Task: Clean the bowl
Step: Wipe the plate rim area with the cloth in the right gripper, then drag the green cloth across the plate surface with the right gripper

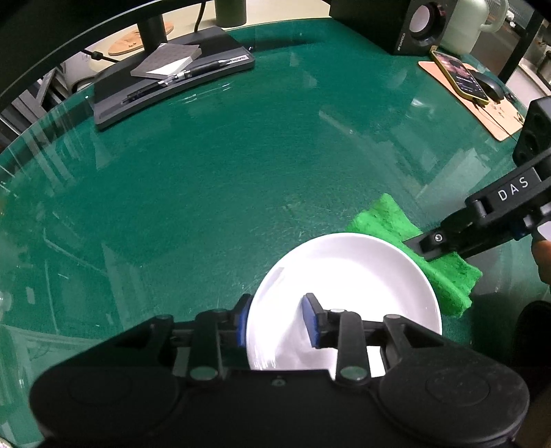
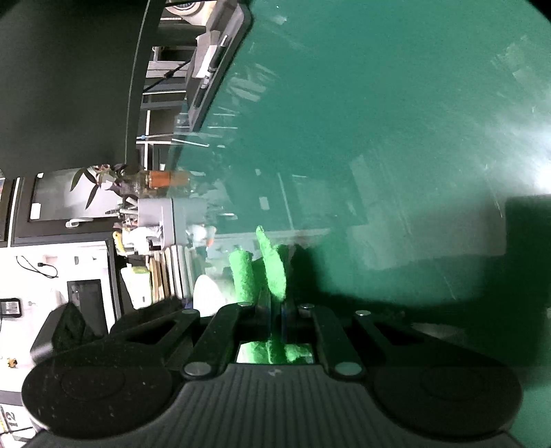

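**Bowl straddled at the rim, cloth clamped beside it**

The white bowl [image 1: 344,293] sat on the green glass-topped table [image 1: 224,179], low and right of centre in the left wrist view. Its near edge was hidden behind the body of the left gripper [image 1: 277,318]. That gripper's jaws stood apart across the bowl's left rim: one blue pad [image 1: 242,324] lay outside the wall, the other inside the bowl. Whether either pad touched the rim could not be determined.

The green cloth [image 1: 451,275] lay on the table just behind and to the right of the bowl, partly covered by the bowl's rim. The right gripper [image 2: 275,310] was clamped on this cloth, jaws drawn together with folds of fabric projecting ahead of the fingertips and more fabric visible through the opening behind them. In the left wrist view, the same gripper entered from the right edge, its body cut off by the frame, with a fingertip of the person's hand [image 1: 544,255] showing below it.

Further out, a monitor base [image 1: 172,82] carried a small grey notebook [image 1: 165,62] and a pen [image 1: 203,69]. At the far right were a speaker [image 1: 413,24], a phone [image 1: 459,75] and a mouse [image 1: 490,84] on a tan mat. The right wrist view was rolled sideways; only a sliver of the bowl showed, and the background shelving was too blurred to identify.
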`<state>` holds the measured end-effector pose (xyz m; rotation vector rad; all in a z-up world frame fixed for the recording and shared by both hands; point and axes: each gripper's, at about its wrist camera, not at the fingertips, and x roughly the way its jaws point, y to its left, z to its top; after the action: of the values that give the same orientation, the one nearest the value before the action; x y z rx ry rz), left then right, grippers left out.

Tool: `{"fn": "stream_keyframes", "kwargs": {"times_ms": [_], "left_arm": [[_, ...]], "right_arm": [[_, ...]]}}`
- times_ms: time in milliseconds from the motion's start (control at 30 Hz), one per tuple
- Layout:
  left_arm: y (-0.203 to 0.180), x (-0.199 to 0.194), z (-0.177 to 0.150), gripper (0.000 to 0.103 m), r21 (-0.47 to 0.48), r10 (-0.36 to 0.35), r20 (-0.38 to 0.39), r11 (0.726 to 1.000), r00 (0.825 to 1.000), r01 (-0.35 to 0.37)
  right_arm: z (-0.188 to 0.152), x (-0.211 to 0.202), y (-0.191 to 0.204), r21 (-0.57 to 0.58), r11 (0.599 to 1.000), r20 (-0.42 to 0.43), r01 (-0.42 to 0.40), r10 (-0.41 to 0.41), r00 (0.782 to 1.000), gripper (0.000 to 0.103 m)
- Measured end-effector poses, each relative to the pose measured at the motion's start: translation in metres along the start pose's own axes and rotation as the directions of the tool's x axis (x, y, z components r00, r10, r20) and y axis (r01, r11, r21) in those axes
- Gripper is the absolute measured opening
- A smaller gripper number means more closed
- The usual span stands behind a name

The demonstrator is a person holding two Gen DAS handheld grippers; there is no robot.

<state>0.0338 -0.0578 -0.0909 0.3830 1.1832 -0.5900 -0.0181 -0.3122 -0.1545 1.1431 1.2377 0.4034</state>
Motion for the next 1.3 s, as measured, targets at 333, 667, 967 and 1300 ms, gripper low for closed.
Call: {"fn": "stream_keyframes", "kwargs": {"times_ms": [333, 667, 967, 1300], "left_arm": [[-0.001, 0.0, -0.001, 0.033, 0.004, 0.001, 0.0, 1.0, 1.0, -0.001], [-0.003, -0.001, 0.0, 0.034, 0.013, 0.005, 0.002, 1.0, 1.0, -0.005], [-0.004, -0.002, 0.002, 0.036, 0.017, 0.0, -0.005, 1.0, 1.0, 0.0], [-0.004, -0.001, 0.005, 0.037, 0.02, -0.004, -0.012, 1.0, 1.0, 0.004]], "right_arm": [[0.016, 0.032, 0.023, -0.067, 0.998, 0.027, -0.004, 0.006, 1.0, 0.007], [0.0, 0.007, 0.004, -0.045, 0.999, 0.015, 0.023, -0.023, 1.0, 0.007], [0.015, 0.032, 0.026, -0.097, 0.995, 0.035, 0.002, 0.001, 0.999, 0.006], [0.018, 0.023, 0.015, -0.067, 0.997, 0.006, -0.026, 0.026, 1.0, 0.007]]}}
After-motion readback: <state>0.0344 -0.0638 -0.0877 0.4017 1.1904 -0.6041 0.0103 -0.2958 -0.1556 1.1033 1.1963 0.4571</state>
